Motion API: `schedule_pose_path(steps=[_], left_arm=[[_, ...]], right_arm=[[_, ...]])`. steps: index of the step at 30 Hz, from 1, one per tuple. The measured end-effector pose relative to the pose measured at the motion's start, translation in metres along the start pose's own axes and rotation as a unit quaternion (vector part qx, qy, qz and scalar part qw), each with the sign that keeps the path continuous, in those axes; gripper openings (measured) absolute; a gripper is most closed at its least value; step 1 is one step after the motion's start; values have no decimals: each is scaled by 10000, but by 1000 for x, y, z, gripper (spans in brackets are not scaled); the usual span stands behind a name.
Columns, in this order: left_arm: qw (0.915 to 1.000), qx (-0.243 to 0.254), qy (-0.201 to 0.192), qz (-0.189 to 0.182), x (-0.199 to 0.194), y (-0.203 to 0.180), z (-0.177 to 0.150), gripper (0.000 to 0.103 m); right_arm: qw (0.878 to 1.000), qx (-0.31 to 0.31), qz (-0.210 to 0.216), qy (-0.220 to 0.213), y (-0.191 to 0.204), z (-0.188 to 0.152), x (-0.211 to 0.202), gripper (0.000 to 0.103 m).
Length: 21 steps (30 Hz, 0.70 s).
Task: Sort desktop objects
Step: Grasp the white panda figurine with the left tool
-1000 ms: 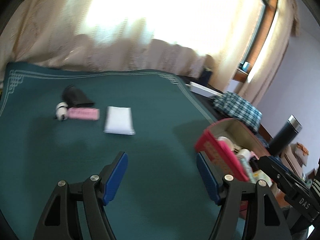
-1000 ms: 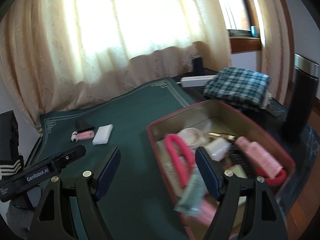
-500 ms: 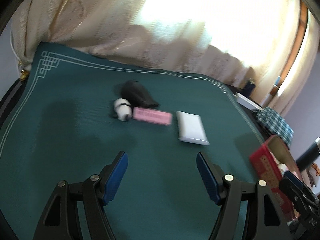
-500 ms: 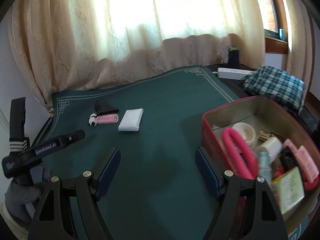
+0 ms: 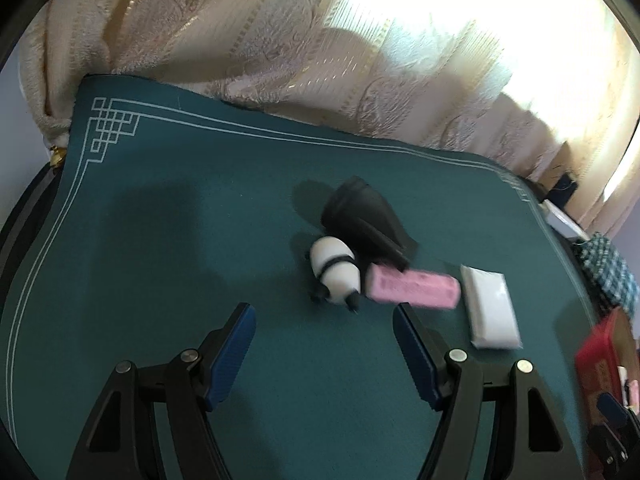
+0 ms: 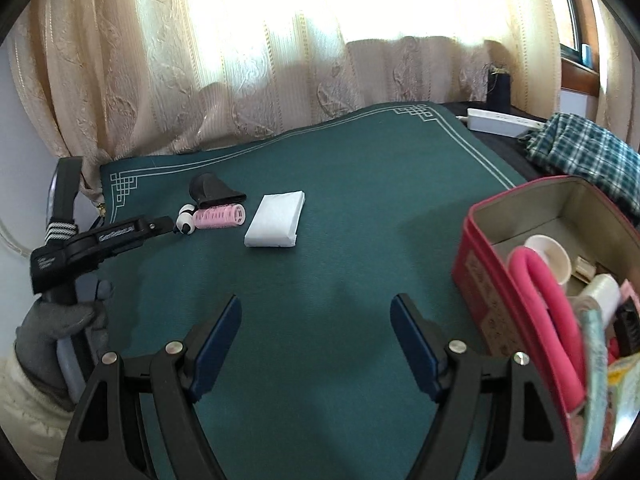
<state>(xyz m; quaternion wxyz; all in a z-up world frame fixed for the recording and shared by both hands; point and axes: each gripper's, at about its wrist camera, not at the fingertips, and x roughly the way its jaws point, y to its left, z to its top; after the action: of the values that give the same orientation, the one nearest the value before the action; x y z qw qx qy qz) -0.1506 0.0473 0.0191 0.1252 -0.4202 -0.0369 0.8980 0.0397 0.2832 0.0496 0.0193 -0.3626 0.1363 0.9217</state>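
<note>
Two hand-held grippers hover over a green-covered counter [image 6: 360, 208] edged with a white fret border, a pale curtain [image 6: 280, 60] glowing behind its far edge. The left gripper [image 5: 324, 338] points down at a cluster of items near the counter's far left corner, its blue fingers [image 5: 230, 354] spread wide with nothing between them. Just beyond the fingertips lies a small panda figure [image 5: 335, 274], touching a black cone-shaped nozzle [image 5: 366, 216] behind it and a pink hair roller [image 5: 414, 288] at its side. A flat white packet [image 5: 490, 312] lies just beside the roller's other end.

The right gripper [image 6: 316, 338] hangs over bare cloth near the counter's front edge, its fingers [image 6: 416, 354] likewise spread and empty. At the counter's right edge stands an open red tin [image 6: 480, 264], already holding a pink foam loop [image 6: 548, 320], a white cup [image 6: 554, 256] and other small items. A gloved hand [image 6: 52, 320] grips the left tool's handle. A plaid cloth [image 6: 584, 148] lies past the tin.
</note>
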Motion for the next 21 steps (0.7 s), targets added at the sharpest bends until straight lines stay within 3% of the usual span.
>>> schedule_pose_path(steps=[10,15,21], left_arm=[[9996,277,10,109,33,-15,24,72],[9995,321,13,7,40,-11,30,52],[9995,225,120,-196,43,2,25,52]], right_arm=[[9998,-67,-9,193,7,4,26,80],[9996,-148,-13,223,14,7,31,80],[9995,-206,-27,241,23,7,33,80]])
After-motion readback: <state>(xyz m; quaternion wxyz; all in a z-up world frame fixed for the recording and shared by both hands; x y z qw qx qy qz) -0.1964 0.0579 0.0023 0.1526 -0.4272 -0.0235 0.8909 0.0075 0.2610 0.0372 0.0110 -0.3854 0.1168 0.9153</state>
